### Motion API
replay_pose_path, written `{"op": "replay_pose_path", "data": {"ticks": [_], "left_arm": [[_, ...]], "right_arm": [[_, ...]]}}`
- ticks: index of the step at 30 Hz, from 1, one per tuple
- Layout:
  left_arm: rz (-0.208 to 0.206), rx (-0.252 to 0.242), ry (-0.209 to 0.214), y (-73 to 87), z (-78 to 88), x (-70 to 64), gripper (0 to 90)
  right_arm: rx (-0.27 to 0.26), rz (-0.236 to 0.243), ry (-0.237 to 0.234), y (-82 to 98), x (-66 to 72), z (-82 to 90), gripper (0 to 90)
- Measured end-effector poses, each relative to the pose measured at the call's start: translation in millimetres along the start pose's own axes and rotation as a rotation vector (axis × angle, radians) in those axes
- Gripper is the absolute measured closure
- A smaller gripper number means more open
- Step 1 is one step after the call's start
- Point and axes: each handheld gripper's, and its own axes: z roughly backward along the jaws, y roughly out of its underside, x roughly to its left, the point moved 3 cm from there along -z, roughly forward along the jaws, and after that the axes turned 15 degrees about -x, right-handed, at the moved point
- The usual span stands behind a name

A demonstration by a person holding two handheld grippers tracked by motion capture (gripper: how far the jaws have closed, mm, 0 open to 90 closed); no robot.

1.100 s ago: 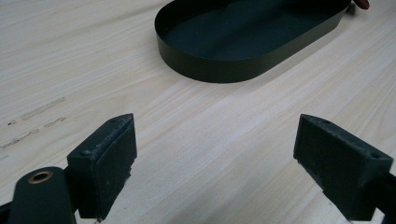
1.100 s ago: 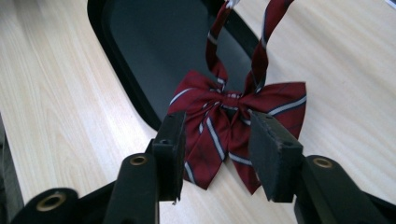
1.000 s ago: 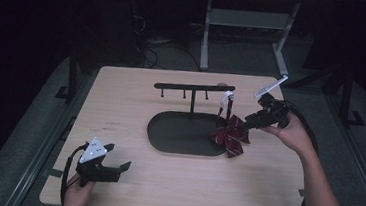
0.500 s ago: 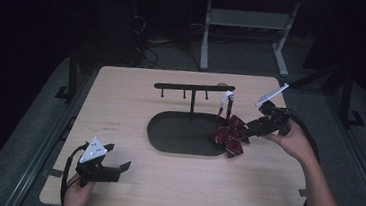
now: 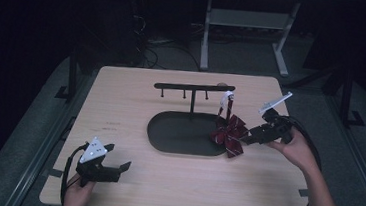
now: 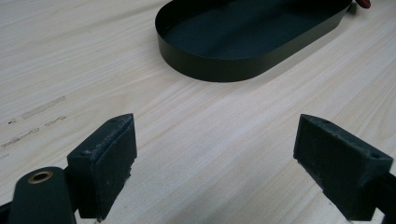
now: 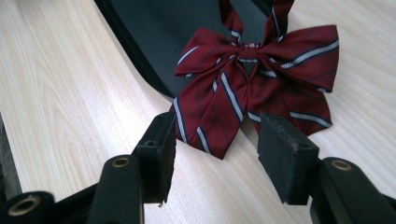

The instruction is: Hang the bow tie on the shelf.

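The right gripper view brings out what the high view blurs: the dark red bow tie with grey-white stripes point(image 7: 254, 77) lies half over the wall of the black oval metal tray point(image 7: 154, 32) and half on the pale wooden table point(image 7: 60, 93), its two neck straps running up out of the picture. The right gripper point(image 7: 215, 140) has just been opening its jaws; one tail of the bow lies between the pads, which stand clear of the cloth on both sides, so it is released. From the high view, those straps hang from the right end of the black T-shaped metal rack point(image 5: 194, 89) that rises from the tray. The left gripper view looks across bare wood at the tray's near wall, and the left gripper point(image 6: 215, 158) has its jaws spread wide around nothing.

The bow tie sits at the tray's right rim, with open table towards the right edge; the left gripper rests near the front left corner.

Count: one bow tie, one tray, one rack, two grippers.
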Motion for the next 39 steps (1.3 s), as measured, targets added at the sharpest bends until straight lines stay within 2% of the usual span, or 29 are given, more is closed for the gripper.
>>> {"op": "replay_pose_path", "data": {"ticks": [3,4,15,39], "left_arm": [[0.0,0.0,0.0,0.0,0.0,0.1,13.0],[-0.001,0.002,0.001,0.0,0.0,0.0,13.0],[-0.001,0.001,-0.001,0.1,0.1,0.0,13.0],[-0.003,0.007,-0.001,0.3,-0.2,-0.5,13.0]], "right_arm": [[0.002,-0.005,-0.002,3.2,0.4,-0.2,46.0],[0.022,-0.011,0.006,5.8,0.8,-0.6,45.3],[0.022,-0.011,-0.003,18.8,4.2,-2.3,45.7],[-0.01,-0.033,-0.021,57.9,19.7,0.2,46.2]]}}
